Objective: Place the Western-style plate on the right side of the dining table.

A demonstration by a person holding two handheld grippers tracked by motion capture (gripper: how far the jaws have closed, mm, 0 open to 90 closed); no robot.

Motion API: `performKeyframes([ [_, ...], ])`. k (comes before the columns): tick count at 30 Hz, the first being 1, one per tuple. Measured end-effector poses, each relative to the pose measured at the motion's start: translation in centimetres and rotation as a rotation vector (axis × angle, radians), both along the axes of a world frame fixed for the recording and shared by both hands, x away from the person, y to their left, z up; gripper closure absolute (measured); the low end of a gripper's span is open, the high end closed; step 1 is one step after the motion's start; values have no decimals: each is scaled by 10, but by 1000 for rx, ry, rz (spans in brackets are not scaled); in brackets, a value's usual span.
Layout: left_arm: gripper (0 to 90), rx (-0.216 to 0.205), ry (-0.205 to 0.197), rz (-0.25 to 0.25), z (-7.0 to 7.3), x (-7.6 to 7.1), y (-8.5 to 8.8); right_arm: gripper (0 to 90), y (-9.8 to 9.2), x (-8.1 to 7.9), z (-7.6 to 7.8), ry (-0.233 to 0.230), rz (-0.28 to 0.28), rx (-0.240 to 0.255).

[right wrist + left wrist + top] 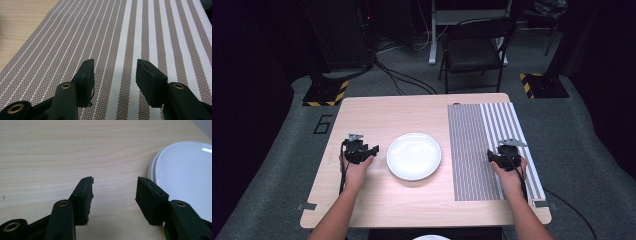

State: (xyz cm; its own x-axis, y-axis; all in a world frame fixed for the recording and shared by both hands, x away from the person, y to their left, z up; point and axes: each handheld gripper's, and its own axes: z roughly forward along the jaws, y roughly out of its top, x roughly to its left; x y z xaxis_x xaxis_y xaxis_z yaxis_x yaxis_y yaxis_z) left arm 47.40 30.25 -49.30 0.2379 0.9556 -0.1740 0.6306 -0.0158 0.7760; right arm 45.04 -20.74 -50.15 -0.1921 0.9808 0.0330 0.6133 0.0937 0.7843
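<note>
A white round plate [414,156] lies in the middle of the wooden table [382,115]. My left gripper [368,151] rests on the wood just left of the plate, open, with bare table between its jaws. In the left gripper view the plate [186,175] shows at the right, beyond my left gripper [115,186]. A striped brown and white placemat [487,150] covers the right part of the table. My right gripper [495,157] sits on the mat, open and holding nothing. In the right gripper view my right gripper [114,66] points along the placemat [140,32].
A black folding chair [474,50] stands beyond the table's far edge. Two stand bases with yellow-black tape [326,93] sit on the grey floor at the far left and far right. Cables [404,80] run across the floor behind the table.
</note>
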Motion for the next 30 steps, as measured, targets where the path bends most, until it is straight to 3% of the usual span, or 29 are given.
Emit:
performKeyframes([
  [4,514,-13,8,-8,7,2,-7,512,-1,0,1,1,-2,9],
  [8,540,-79,6,-48,11,0,-14,525,0,-1,3,-10,6,6],
  [17,565,-75,11,-102,11,-3,-22,554,9,-3,6,-7,49,7],
  [22,580,-57,18,-158,9,-7,-29,579,17,-5,9,-13,78,14],
  [29,602,-78,28,-168,8,-7,-30,602,26,-7,10,-6,97,22],
  [30,609,-95,29,-169,7,-7,-29,602,30,-8,10,-3,109,34],
])
